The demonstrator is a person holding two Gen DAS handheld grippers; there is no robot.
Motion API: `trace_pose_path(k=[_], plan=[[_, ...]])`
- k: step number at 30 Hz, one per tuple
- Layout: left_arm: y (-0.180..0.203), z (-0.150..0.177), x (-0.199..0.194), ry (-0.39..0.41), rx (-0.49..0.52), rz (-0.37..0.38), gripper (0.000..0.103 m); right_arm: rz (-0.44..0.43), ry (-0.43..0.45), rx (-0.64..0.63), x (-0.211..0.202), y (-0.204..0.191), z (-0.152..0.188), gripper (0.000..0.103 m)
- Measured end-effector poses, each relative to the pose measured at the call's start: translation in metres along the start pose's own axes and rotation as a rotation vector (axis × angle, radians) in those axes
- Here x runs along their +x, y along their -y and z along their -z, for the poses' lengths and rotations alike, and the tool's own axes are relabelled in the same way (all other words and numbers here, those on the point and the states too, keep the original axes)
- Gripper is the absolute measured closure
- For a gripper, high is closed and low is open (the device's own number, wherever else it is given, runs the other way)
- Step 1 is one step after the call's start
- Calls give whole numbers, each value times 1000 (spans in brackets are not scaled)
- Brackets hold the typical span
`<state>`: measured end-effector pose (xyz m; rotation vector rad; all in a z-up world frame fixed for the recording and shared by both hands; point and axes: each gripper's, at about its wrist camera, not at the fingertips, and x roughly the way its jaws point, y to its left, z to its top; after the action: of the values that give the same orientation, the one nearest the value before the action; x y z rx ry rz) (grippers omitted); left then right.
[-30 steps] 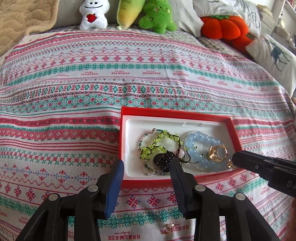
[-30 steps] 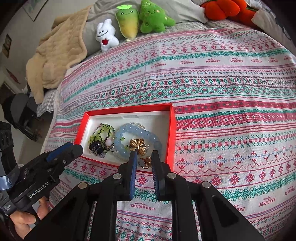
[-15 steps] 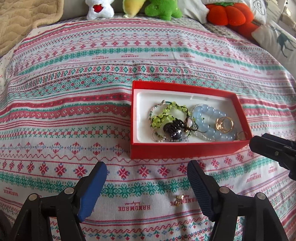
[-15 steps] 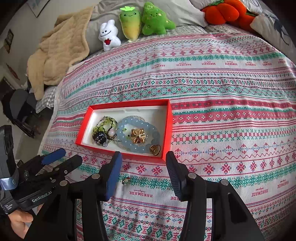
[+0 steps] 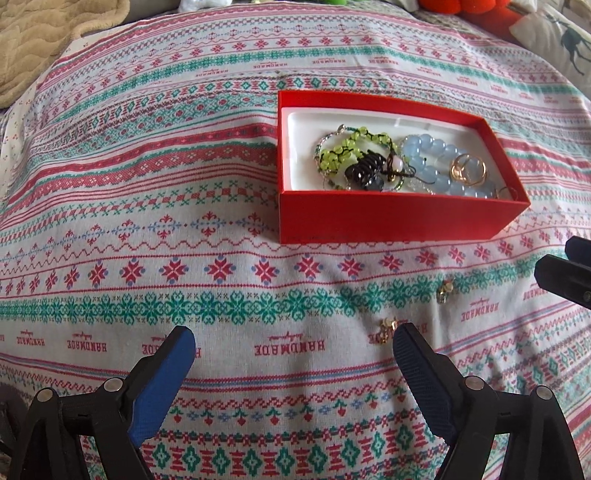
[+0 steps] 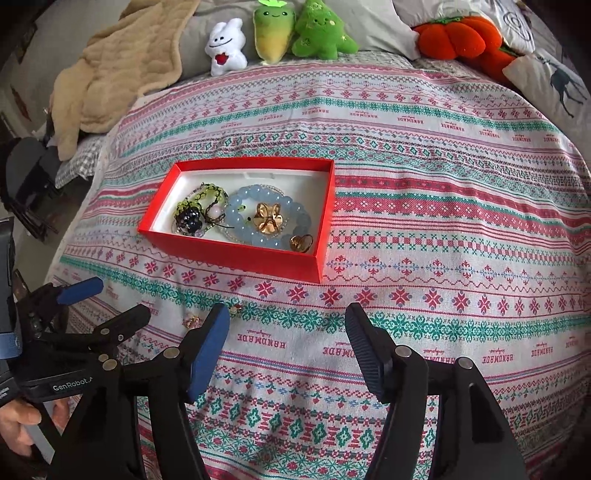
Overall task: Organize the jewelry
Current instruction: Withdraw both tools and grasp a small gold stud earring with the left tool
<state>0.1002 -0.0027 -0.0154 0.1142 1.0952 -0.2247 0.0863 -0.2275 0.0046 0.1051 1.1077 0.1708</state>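
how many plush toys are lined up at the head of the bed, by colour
White: 1, the bunny
Yellow with green top: 1, the radish
Green: 1, the tree
Orange: 1, the pumpkin
Total: 4

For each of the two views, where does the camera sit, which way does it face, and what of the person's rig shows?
Left wrist: on the left gripper, facing forward over the bedspread at the red box; its own open fingers show.
Right wrist: on the right gripper, facing the red box and plush toys; its open fingers show, with the left gripper at its left.
Shared: the box and two loose earrings.
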Motion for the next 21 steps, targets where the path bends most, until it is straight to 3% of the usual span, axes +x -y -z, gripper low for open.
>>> trace_pose_path(k=[6,21], plan=[[-3,10,7,-32,5,-2,12,54,-32,-43,5,2,14,28],[3,38,21,-61,96,-19,12,166,-136,-201,22,-1,56,27]])
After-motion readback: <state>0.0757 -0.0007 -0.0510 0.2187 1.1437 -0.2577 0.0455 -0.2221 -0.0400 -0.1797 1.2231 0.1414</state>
